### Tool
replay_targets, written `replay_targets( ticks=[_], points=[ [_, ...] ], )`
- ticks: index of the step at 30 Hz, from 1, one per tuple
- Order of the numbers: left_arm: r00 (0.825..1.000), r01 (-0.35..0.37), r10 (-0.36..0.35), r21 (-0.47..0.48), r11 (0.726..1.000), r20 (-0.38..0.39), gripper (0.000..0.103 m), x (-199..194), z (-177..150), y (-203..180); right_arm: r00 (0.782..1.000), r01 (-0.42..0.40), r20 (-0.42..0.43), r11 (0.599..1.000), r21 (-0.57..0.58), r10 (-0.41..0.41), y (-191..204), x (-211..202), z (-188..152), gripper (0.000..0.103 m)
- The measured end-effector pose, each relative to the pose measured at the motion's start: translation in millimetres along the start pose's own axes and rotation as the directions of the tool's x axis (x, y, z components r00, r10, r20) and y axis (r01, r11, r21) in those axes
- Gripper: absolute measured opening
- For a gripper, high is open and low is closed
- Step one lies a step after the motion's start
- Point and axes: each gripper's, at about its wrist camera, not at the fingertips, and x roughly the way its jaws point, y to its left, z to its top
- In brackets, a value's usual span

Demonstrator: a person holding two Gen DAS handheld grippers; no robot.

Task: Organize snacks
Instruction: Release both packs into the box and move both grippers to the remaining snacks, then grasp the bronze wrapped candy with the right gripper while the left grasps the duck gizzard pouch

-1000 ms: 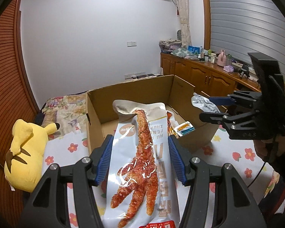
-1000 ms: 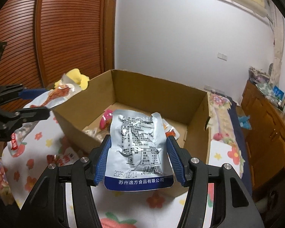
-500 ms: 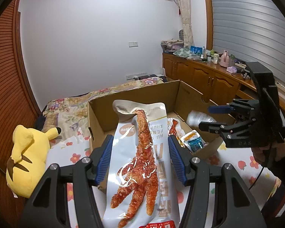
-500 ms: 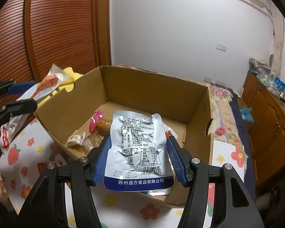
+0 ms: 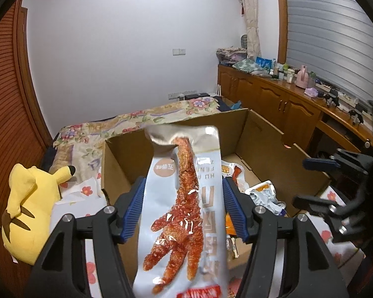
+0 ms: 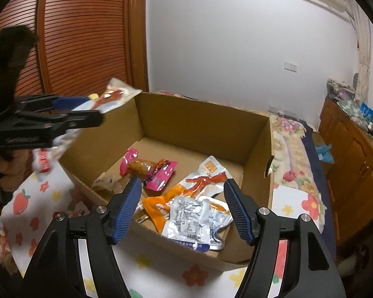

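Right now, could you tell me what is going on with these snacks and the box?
A person with a gripper in each hand is sorting snack packets into the cardboard box. The left gripper is clamped on a chicken-foot snack packet, held above the box's near edge. The right gripper is open and empty above the box; a silver foil pouch lies below it on the other packets, among them a pink-wrapped snack. A yellow plush toy sits beside the box.
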Motion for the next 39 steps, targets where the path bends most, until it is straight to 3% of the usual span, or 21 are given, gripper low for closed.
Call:
replay_targets(
  ticks=[11, 24, 39],
  points=[
    [1.000, -0.002, 0.002, -0.014, 1.000, 0.014, 0.066, -16, -9, 6, 1.000, -0.013, 0.004, 1.000, -0.004, 0.013, 17, -12, -6, 0.072],
    [0.999, 0.035, -0.035, -0.004, 0.999, 0.015, 0.066, -75, -73, 14, 0.992, -0.125, -0.005, 0.992, -0.014, 0.125, 83, -17, -22, 0.071],
    [0.991, 0.058, -0.063, -0.049, 0.997, -0.114, 0.066, -39, -137, 27, 0.975, -0.154, -0.153, 0.986, 0.058, 0.161, 104, 33, -54, 0.053]
  ],
)
